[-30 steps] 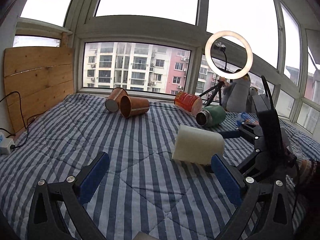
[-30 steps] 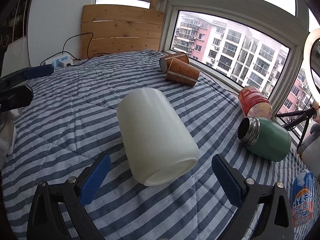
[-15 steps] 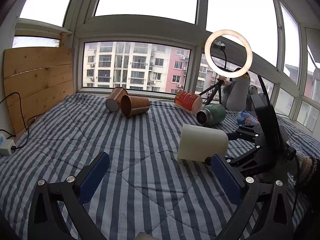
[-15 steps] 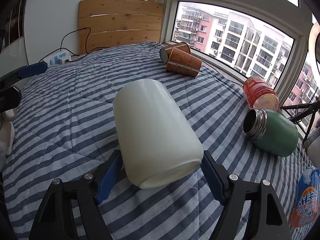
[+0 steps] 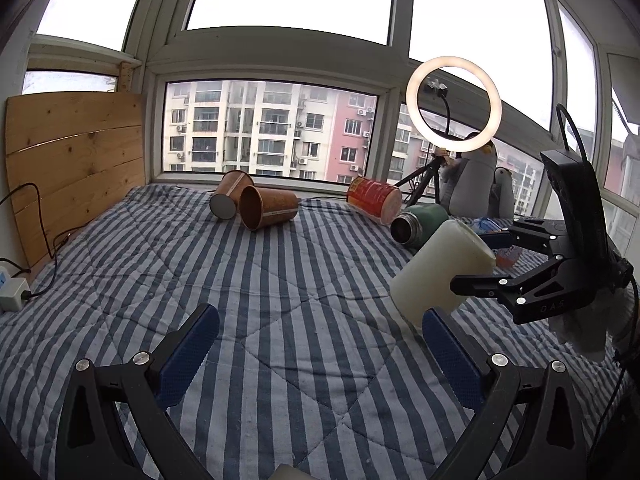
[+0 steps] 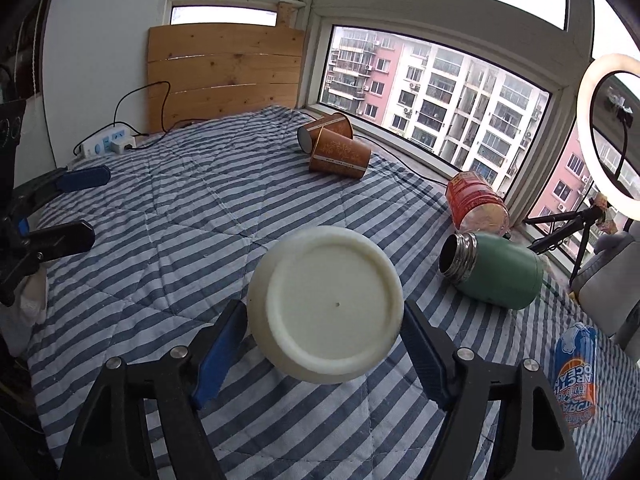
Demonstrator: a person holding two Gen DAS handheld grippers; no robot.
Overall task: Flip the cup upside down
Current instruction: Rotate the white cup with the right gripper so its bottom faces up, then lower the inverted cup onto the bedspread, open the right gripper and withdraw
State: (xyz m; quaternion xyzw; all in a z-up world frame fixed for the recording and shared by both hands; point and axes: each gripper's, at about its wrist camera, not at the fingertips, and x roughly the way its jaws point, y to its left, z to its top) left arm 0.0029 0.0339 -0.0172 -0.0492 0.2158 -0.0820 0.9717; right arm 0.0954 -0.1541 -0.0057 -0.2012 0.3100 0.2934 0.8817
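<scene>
Between right tongs: cup (mouth hidden)

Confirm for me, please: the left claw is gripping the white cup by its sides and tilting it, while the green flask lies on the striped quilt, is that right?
Not quite: it is the right claw that grips the white cup, as the right wrist view shows. The left claw is open and holds nothing. The rest is right: the cup is gripped by its sides and tilted, and the green flask lies on the striped quilt.

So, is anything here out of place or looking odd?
Only the containers: two brown paper cups, a red cup and an open green flask all lie on their sides on the striped blanket. Nothing looks spilled.
</scene>
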